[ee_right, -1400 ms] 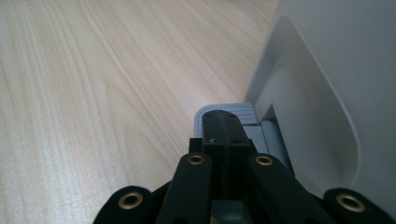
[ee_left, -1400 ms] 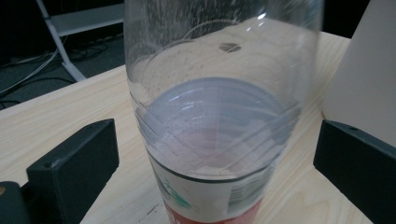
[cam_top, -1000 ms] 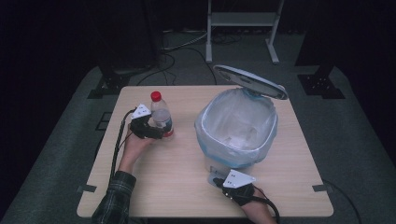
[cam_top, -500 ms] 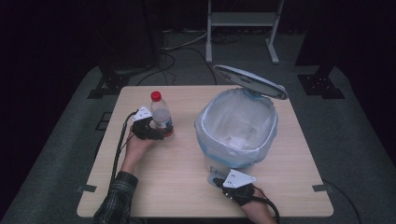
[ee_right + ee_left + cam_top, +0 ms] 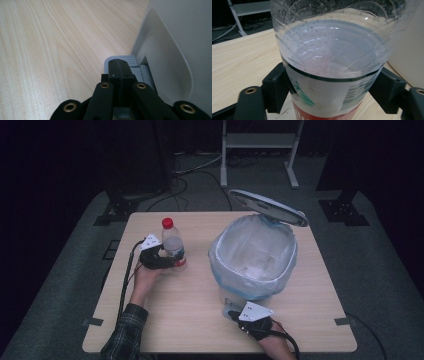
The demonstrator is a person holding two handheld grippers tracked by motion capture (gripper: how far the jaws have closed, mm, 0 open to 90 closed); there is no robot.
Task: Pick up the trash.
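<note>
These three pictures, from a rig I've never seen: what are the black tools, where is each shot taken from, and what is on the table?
A person holds a two-jaw gripper in each hand. The high view looks down on a wooden table; the other two views ride on the grippers.

The left gripper has just been closing and now clamps a red-capped plastic bottle, seen close up between its jaws in the left gripper view.

The right gripper, jaws shut, presses on the grey pedal of a lined bin, whose lid stands open.
</note>
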